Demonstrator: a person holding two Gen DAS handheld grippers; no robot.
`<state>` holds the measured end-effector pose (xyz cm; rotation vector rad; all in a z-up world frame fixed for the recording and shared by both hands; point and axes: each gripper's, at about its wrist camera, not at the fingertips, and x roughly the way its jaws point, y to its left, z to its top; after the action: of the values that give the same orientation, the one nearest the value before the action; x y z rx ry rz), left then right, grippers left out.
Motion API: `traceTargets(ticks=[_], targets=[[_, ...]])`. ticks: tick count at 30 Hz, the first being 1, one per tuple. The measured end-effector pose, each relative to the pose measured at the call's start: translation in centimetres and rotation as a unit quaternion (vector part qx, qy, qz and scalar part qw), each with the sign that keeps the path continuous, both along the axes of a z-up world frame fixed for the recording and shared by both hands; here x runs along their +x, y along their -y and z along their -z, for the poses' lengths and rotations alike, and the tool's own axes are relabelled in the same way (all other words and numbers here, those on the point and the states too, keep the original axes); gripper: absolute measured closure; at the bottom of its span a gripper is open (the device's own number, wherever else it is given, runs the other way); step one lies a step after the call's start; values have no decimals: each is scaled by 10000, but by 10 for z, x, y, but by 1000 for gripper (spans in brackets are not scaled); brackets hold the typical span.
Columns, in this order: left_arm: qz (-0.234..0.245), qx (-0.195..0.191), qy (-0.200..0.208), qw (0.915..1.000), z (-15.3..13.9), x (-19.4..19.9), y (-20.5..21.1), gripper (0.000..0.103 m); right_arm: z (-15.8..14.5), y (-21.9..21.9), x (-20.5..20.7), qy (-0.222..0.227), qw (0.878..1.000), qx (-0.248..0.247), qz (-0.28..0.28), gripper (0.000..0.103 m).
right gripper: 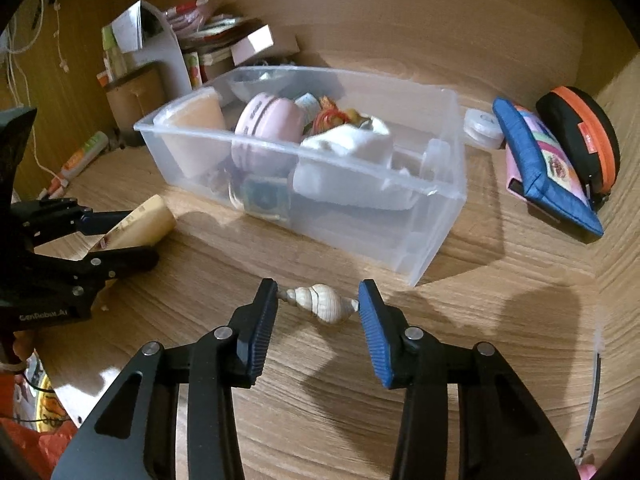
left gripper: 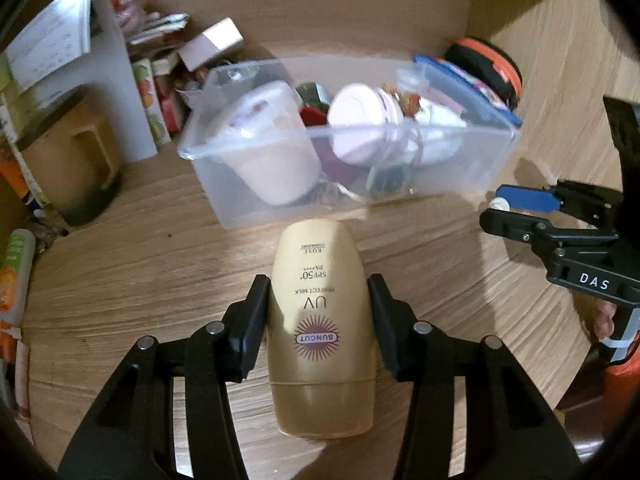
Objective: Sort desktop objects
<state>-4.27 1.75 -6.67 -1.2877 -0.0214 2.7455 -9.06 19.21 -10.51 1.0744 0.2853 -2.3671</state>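
A beige sunscreen bottle (left gripper: 320, 320) lies on the wooden desk with its cap toward the camera. My left gripper (left gripper: 318, 284) is shut on its sides; from the right wrist view the same gripper (right gripper: 140, 236) clamps the bottle (right gripper: 140, 220) at the far left. A pale spiral seashell (right gripper: 320, 304) sits crosswise between the blue pads of my right gripper (right gripper: 318, 296), which is shut on its two ends. In the left wrist view, that gripper (left gripper: 494, 205) is on the right. A clear plastic bin (left gripper: 460, 168) (right gripper: 440, 216) stands just beyond both grippers.
The bin holds a pink round case (right gripper: 268, 120), a beige cup (right gripper: 196, 136), white cloth and small items. A blue pouch (right gripper: 548, 172), a black-and-orange case (right gripper: 580, 132) and a white round box (right gripper: 482, 124) lie to its right. Books (left gripper: 152, 92), a wooden box (left gripper: 72, 160) and a tube (left gripper: 16, 272) crowd the left.
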Motion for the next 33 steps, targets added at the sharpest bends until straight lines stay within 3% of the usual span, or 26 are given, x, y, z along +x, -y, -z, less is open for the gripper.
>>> traceTargets(ticks=[10,17,19,22,28,33], targets=[[-242,287,-531,9979,-31,11,16,55,-27,-4,5,-279,9995,-176,-7,65],[-161,424,-864,9952,-64,1,17,56,-51,-4,1,-524,9983,-268,-22,65],[-78,442,-867,9952,-69,-4,17,58,-57,-4,-1,-596,9978,-279,-16,65],[74,417,-736,9964,-74,-20,14,77,-67,-4,-7,-709,9970,-307,-23,65],[216,406,-368,9983,-56,-48,5,77,-78,-3,-21,-800,9961,-376,-21,65],[214,477,-447,9976,-55,-40,3,77,-76,-3,-26,-762,9961,-436,-59,65]])
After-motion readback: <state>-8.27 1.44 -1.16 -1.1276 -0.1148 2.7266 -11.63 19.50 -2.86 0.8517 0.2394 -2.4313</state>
